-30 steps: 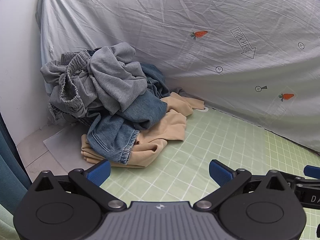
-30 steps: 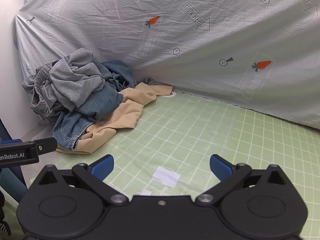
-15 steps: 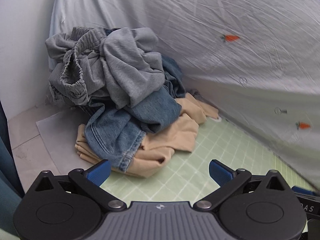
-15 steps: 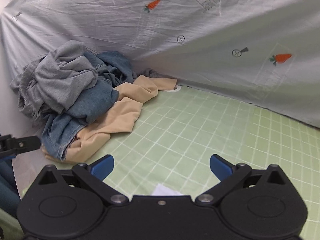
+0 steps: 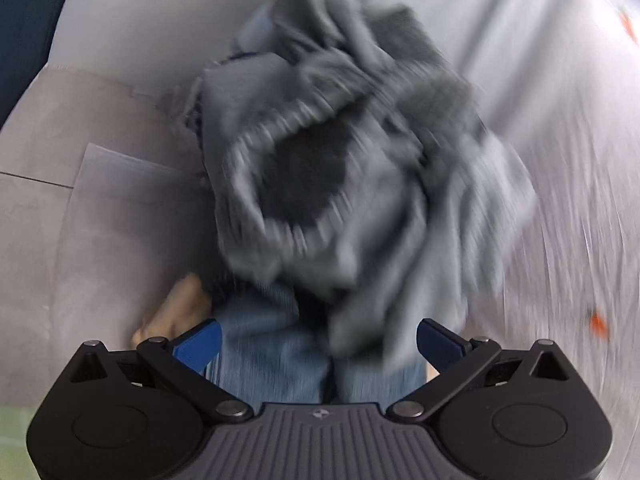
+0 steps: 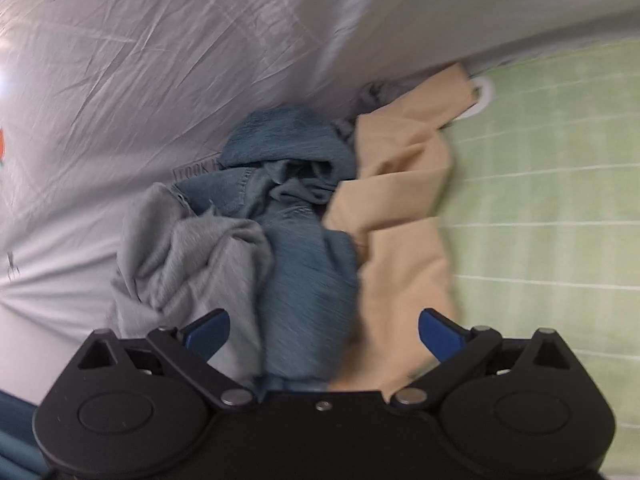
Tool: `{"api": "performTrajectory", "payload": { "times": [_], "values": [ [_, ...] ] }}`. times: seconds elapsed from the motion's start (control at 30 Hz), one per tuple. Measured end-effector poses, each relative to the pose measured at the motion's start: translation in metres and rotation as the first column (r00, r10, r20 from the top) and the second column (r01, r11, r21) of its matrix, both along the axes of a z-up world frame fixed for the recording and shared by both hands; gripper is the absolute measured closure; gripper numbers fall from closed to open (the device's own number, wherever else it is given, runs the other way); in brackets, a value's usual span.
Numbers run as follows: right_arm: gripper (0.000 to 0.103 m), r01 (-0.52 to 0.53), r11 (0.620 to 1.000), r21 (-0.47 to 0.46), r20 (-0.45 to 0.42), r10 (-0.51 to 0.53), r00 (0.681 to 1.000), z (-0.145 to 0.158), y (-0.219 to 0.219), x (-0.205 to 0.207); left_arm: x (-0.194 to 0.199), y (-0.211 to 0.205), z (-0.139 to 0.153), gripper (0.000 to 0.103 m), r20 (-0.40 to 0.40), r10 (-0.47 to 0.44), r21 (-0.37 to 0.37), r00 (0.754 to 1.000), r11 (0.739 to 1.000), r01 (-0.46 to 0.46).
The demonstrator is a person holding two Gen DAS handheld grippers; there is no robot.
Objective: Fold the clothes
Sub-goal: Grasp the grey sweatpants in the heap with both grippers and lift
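Note:
A heap of clothes lies in the corner: a grey garment with an elastic waistband [image 5: 340, 168] on top, blue jeans [image 5: 276, 356] under it, and a tan garment [image 5: 180, 308] at the bottom. My left gripper [image 5: 318, 344] is open, right above the heap, its fingers either side of the jeans and grey cloth; this view is blurred. My right gripper [image 6: 324, 330] is open and close over the jeans [image 6: 304, 256], with the grey garment [image 6: 180, 256] on its left and the tan garment [image 6: 404, 232] on its right.
A pale grey sheet with carrot prints [image 6: 140, 60] hangs behind the heap. A green checked mat [image 6: 552, 208] covers the surface to the right. Bare grey tabletop and a sheet of paper [image 5: 120, 200] lie left of the heap.
Both grippers have moved quickly in toward the clothes heap and tilted down over it. The heap now fills both views. Both stay open.

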State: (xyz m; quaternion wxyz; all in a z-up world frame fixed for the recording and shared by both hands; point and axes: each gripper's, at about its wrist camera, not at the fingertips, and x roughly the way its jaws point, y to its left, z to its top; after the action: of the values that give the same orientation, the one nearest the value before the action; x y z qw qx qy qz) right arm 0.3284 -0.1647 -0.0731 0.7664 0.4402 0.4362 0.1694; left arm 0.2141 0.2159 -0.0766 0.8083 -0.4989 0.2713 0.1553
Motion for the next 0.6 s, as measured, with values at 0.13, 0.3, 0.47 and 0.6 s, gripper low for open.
{"api": "performTrajectory", "payload": {
  "times": [0.13,0.3,0.47,0.6],
  "values": [
    [0.009,-0.019,0.980,0.198,-0.062,0.032,0.998,-0.017,0.037,0.046,0.016,0.028,-0.012,0.011,0.050,0.054,-0.129,0.997,0.990,-0.047],
    [0.029,-0.045,0.926,0.374,-0.137,0.103,0.985,-0.037,0.088,0.081,0.025,0.044,-0.022,0.029,0.087,0.089,-0.290,0.992,0.955,-0.061],
    [0.069,-0.058,0.933,0.356,-0.161,0.122,0.979,-0.037,0.117,0.097,0.025,0.052,-0.020,0.047,0.100,0.104,-0.355,0.989,0.933,-0.062],
    [0.086,-0.044,0.930,0.364,-0.125,0.096,0.988,-0.031,0.110,0.088,0.025,0.051,-0.008,0.060,0.101,0.086,-0.320,0.991,0.946,-0.050]
  ]
}}
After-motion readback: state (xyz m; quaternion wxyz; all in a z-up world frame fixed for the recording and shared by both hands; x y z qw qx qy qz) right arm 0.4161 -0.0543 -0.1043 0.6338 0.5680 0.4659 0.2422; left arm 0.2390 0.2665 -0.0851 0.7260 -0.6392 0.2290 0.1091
